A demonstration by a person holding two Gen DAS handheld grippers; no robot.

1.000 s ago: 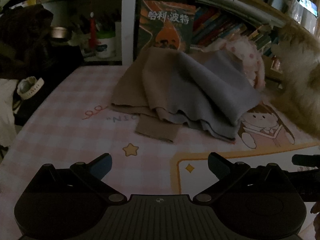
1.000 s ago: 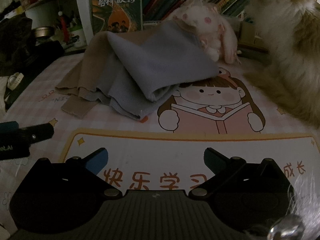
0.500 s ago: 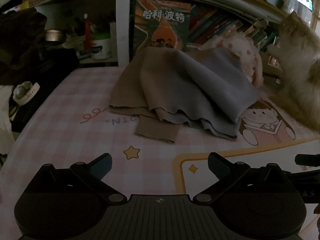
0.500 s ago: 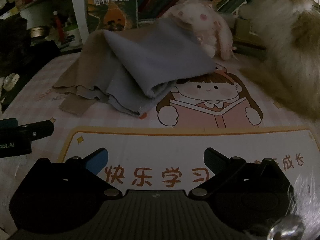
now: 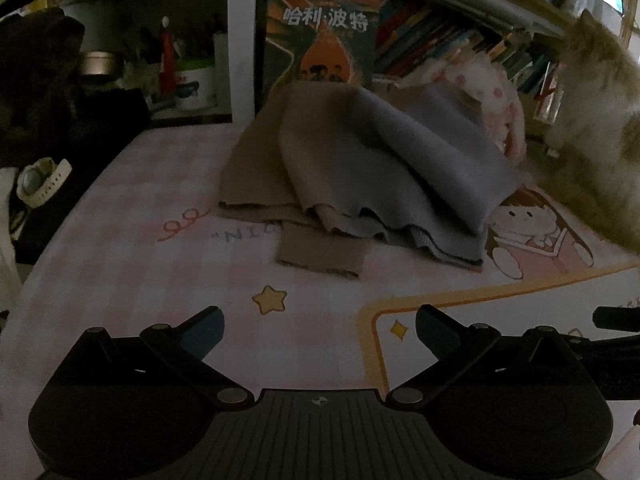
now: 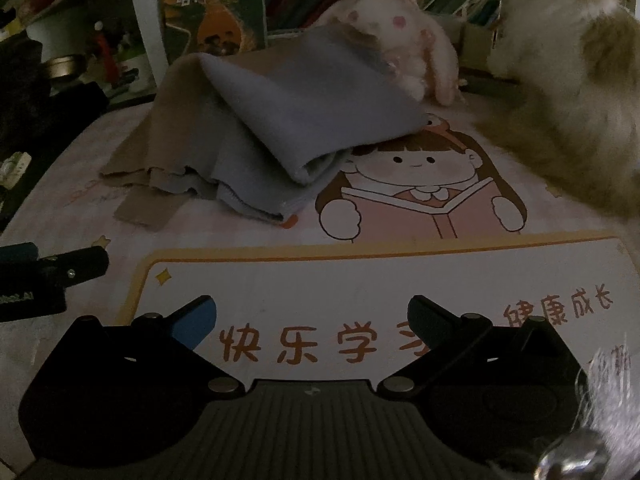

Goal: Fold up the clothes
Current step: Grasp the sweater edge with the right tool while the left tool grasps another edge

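Note:
A pile of clothes lies at the far middle of a pink checked mat (image 5: 120,264): a beige garment (image 5: 264,160) on the left and a grey-blue garment (image 5: 420,160) folded over it on the right. One beige sleeve end (image 5: 320,250) sticks out toward me. The same pile shows in the right wrist view, beige (image 6: 172,128) and grey-blue (image 6: 304,104). My left gripper (image 5: 320,328) is open and empty, well short of the pile. My right gripper (image 6: 312,316) is open and empty over the mat's printed panel (image 6: 360,280).
A fluffy tan cat (image 6: 572,92) sits at the right, close to the pile. A white plush rabbit (image 6: 404,44) leans behind the clothes. Shelves with books (image 5: 440,36) and a poster book (image 5: 320,36) stand at the back. A watch (image 5: 40,180) and dark items lie left.
Both grippers have edged slightly toward the pile and stayed open. The cat at the right has shifted. The clothes have not moved.

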